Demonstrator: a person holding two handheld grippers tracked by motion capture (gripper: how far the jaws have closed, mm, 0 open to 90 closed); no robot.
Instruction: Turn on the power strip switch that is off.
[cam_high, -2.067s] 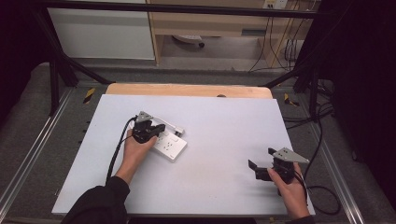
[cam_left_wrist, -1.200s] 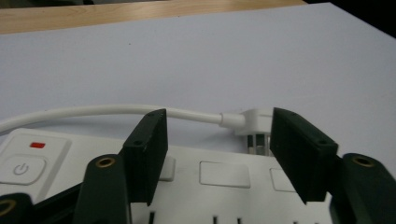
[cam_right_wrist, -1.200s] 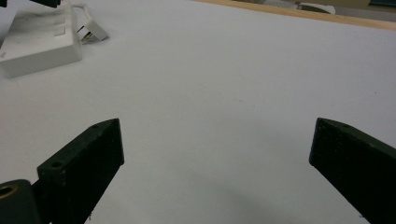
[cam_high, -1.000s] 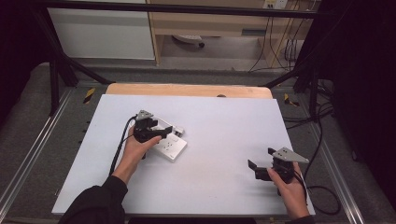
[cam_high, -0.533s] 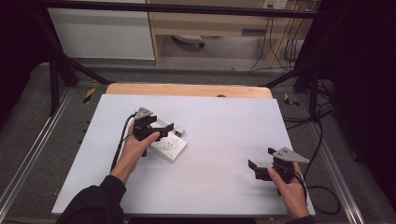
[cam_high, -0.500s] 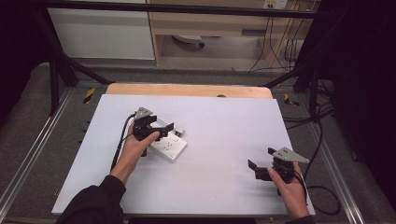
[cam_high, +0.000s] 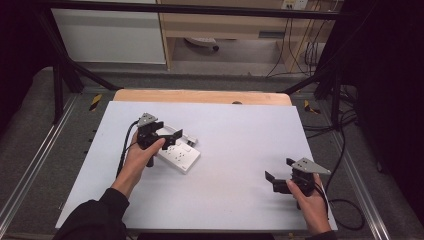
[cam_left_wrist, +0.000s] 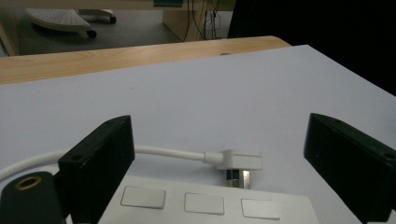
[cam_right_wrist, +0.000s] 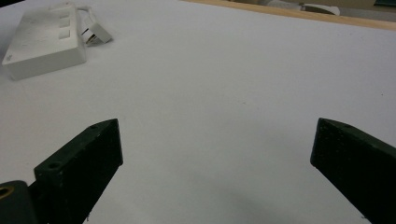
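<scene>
Jaws on your left gripper (cam_left_wrist: 219, 163) stand wide apart and have just been opening, with nothing pressed between the pads. In the left gripper view the white power strip (cam_left_wrist: 205, 205) lies flat just below and between your two black fingers (cam_left_wrist: 100, 163), its row of three square covers running across the gap. Just past the fingertips, the white plug (cam_left_wrist: 236, 161) rests on the table beside the strip's far edge, its prongs pointing toward the strip, and its white cable (cam_left_wrist: 163, 151) runs off behind your left finger. Neither finger touches the plug; whether the left finger brushes the strip's top you cannot tell from this angle.

From the high view, your left gripper (cam_high: 172, 137) hovers over the strip (cam_high: 177, 155), with your left hand (cam_high: 140, 155) wrapped around its body, out on the white table (cam_high: 235, 130).

Your right gripper (cam_right_wrist: 215, 154) is also spread open and empty: in the right gripper view only bare table surface lies between its fingers (cam_right_wrist: 84, 158). The strip (cam_right_wrist: 44, 39) and plug (cam_right_wrist: 95, 32) sit well apart from those fingertips, far ahead and off to their left. In the high view your right gripper (cam_high: 280, 175) rests low near the table's near right corner, held by your right hand (cam_high: 310, 197).
</scene>
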